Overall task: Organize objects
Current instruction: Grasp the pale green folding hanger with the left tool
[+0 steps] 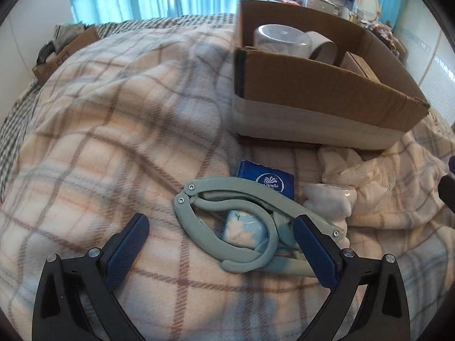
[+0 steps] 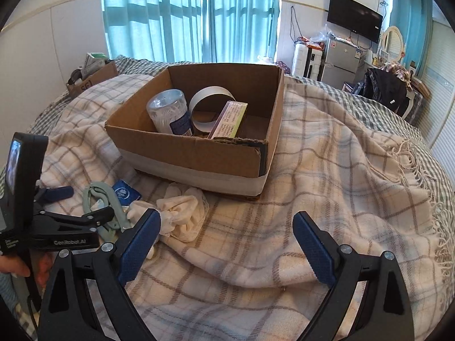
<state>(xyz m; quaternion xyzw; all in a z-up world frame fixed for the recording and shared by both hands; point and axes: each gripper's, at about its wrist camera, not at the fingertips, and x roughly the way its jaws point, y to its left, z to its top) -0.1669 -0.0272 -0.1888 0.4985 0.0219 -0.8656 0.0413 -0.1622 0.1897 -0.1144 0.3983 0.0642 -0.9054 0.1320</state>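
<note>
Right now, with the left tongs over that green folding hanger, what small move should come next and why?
Probably ease the left tongs down and close on the green folding hanger. They stand open astride it, not gripping yet, and it lies loose on the plaid blanket beside a blue tissue pack, outside the cardboard box, which already holds other items.

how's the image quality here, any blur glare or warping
Left wrist view: strong fisheye bending of the cardboard box, dark vignette corners, soft blanket. Right wrist view: bright backlit curtains, curved walls, sharp blue fingers.
</note>
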